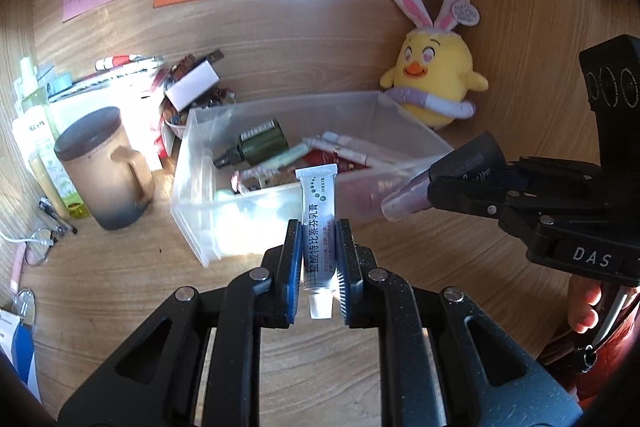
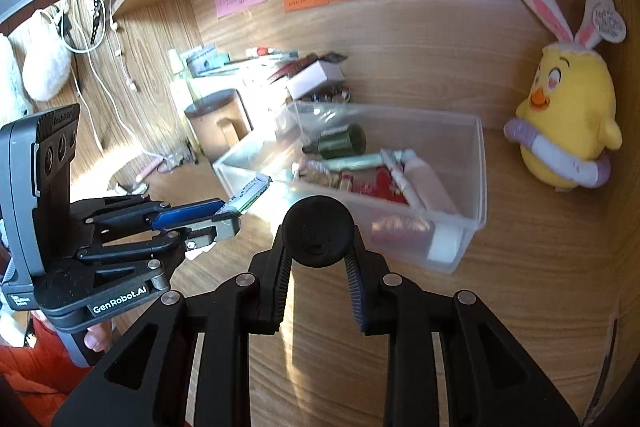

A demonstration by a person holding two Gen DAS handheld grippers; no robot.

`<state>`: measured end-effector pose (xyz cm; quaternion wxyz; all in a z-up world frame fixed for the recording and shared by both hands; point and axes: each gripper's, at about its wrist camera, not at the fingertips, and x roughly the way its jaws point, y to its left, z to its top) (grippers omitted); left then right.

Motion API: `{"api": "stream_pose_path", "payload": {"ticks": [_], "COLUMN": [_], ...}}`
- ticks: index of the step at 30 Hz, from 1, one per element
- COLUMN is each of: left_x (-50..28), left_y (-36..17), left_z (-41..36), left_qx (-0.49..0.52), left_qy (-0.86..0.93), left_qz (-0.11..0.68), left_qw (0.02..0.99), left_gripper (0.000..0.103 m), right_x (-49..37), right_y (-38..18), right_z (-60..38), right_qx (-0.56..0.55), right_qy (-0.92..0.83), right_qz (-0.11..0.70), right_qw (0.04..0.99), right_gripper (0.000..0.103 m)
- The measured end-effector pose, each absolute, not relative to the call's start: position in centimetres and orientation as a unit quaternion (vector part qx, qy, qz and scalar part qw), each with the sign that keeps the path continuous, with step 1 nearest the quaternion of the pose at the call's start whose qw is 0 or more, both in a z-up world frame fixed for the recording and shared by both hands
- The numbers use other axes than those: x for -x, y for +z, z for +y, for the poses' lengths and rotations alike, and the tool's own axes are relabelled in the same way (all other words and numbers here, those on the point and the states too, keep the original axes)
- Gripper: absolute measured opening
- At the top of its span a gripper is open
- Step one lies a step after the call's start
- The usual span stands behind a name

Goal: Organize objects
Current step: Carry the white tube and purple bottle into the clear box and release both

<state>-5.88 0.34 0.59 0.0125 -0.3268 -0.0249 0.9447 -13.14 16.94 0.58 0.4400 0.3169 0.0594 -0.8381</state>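
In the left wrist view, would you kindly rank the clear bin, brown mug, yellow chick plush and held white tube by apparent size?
1. Clear bin
2. Yellow chick plush and brown mug: alike, unranked
3. White tube, though nearness to the camera enlarges it

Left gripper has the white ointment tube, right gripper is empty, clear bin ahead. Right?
Not quite. The right gripper isn't empty: the right wrist view shows it shut on a black-capped bottle. The left gripper does hold the white ointment tube, clear bin ahead.
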Motion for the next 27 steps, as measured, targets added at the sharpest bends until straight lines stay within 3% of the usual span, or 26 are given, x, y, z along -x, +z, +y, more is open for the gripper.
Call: {"api": "stream_pose_path", "payload": {"ticks": [16, 27], "left_x": [9.6, 14.1], "left_y": [3.0, 1.4], "left_z": [-2.3, -3.5], "left_qx": [0.303, 0.338], "left_qy": [0.952, 0.94], "left_qz": [-0.038, -0.049], "left_qw": [0.001, 0.007], "left_gripper": [0.015, 0.015], "right_x": [16.1, 19.0], "right_y": [3.5, 2.1], "right_z": [14.9, 12.4], "right_qx": [-0.282, -0.307], "right_qy": [-0.862, -0.86], "right_qz": [0.058, 0.079], "right_qw": [0.417, 0.4], "right_gripper": [0.024, 0.024]}}
